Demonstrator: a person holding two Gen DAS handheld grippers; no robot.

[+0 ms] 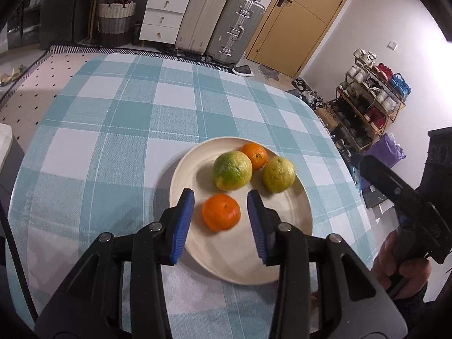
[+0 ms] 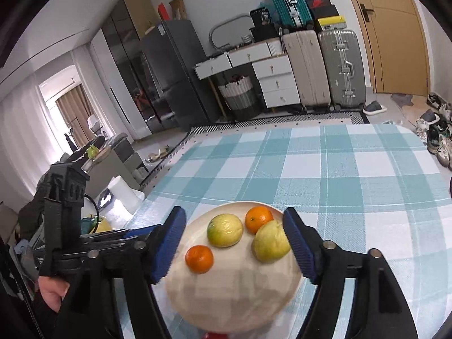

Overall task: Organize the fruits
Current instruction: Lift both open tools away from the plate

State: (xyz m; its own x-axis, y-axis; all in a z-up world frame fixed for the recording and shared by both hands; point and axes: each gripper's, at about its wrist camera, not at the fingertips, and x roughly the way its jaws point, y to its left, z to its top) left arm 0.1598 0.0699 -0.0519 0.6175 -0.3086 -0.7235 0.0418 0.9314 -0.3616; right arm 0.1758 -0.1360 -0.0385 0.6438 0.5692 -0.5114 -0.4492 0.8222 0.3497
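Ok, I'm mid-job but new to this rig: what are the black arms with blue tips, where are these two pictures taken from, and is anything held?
No robot here: a person holds a hand-held claw in each hand, with a camera looking along its blue pads. One picture looks from the left claw, the other from the right claw. On the checked tablecloth sits a cream plate with four fruits: two oranges and two yellow-green fruits. Both claws are open above the plate and hold nothing; the near orange lies between the left pads, untouched.
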